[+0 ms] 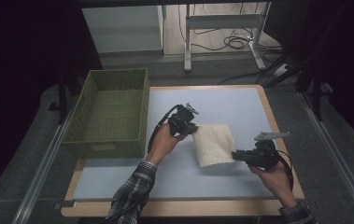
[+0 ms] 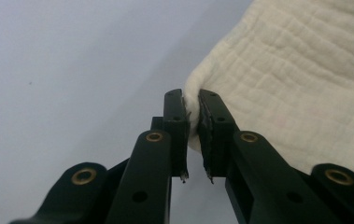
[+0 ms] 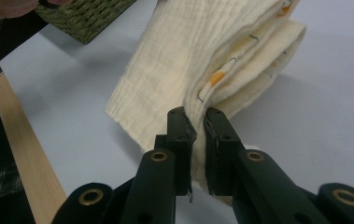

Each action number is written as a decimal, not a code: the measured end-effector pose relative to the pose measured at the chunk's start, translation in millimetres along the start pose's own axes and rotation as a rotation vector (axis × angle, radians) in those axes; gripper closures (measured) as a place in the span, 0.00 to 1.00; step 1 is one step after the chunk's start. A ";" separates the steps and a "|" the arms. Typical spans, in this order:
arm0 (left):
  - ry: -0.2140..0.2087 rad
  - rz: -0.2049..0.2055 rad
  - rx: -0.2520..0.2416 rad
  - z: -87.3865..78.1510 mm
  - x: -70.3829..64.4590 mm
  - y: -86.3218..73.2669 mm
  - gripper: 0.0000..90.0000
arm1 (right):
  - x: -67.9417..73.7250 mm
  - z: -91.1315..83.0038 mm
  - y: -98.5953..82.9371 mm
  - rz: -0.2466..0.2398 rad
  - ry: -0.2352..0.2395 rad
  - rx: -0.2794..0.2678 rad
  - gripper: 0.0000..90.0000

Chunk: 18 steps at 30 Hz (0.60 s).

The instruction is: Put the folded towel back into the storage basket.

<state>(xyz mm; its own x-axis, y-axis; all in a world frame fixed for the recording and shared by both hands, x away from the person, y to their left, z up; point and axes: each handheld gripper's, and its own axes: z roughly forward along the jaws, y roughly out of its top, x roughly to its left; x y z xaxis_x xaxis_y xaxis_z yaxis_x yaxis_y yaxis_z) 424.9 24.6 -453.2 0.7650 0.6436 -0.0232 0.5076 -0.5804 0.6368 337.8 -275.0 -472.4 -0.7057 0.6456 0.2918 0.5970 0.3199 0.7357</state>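
A folded cream cloth [image 1: 214, 144] is held just above the pale table mat [image 1: 240, 107] between my two grippers. My left gripper [image 1: 194, 130] is shut on its far left corner; in the left gripper view the cloth [image 2: 300, 79] is pinched between the jaws of that gripper [image 2: 192, 100]. My right gripper [image 1: 234, 156] is shut on the near right corner. In the right gripper view the folded layers of the cloth [image 3: 202, 56], with small orange marks inside, are clamped in that gripper [image 3: 194, 116].
An empty olive woven basket [image 1: 111, 114] stands at the left edge of the mat. The wooden table rim [image 1: 174, 207] runs along the front. Desk legs and cables [image 1: 233, 42] lie on the floor beyond the table.
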 end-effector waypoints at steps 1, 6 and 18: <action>0.002 -0.002 0.004 -1.9 0.8 -0.6 0.91 | 1.1 0.9 1.5 -0.005 0.001 0.003 0.91; 0.013 -0.010 0.014 -11.8 6.5 -2.3 0.91 | 5.7 5.6 9.3 -0.015 0.016 -0.005 0.91; 0.016 -0.037 0.047 -41.8 27.5 -6.3 0.91 | 17.1 22.5 30.4 -0.038 0.047 -0.007 0.91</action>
<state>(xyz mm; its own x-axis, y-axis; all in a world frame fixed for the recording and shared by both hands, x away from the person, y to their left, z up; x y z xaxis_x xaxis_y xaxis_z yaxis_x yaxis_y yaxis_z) 426.1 66.9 -425.7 0.7390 0.6729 -0.0334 0.5537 -0.5784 0.5990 352.5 -238.6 -458.8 -0.7451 0.5997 0.2918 0.5668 0.3390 0.7509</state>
